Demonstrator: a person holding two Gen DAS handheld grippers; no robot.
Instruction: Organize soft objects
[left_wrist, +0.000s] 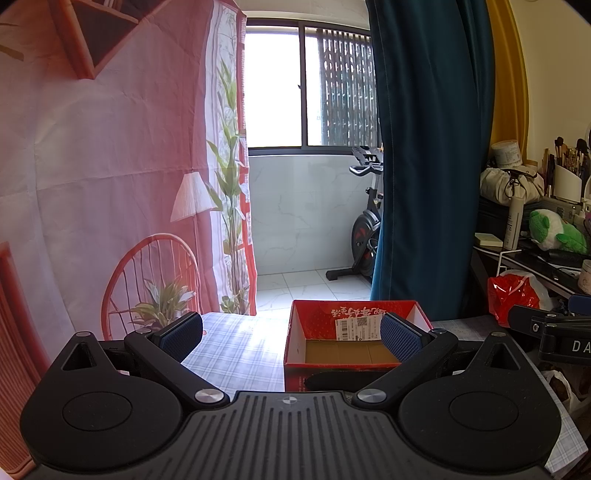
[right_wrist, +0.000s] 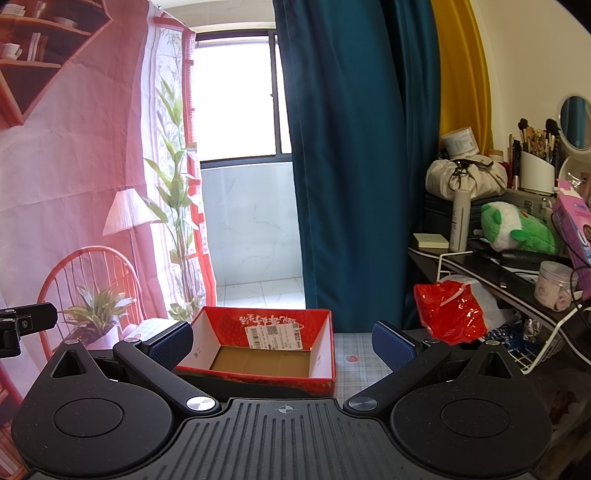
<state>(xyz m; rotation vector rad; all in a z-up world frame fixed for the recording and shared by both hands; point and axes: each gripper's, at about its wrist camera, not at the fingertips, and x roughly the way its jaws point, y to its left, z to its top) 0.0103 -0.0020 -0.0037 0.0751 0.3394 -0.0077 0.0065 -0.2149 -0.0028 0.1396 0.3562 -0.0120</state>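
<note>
Left gripper (left_wrist: 291, 338): fingers spread apart, holding nothing, above the checked table (left_wrist: 236, 354). Red box (right_wrist: 258, 347): on the table, open, nothing inside. Right gripper (right_wrist: 282, 345): fingers spread apart, holding nothing, just before the box. Green plush (right_wrist: 517, 229): on the cluttered shelf (right_wrist: 491, 266) at right, well apart from both grippers.

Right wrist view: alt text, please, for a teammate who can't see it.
The open right gripper holds nothing, facing an empty red cardboard box on a checked tablecloth. A green-and-white plush toy lies on a cluttered shelf at right.
</note>
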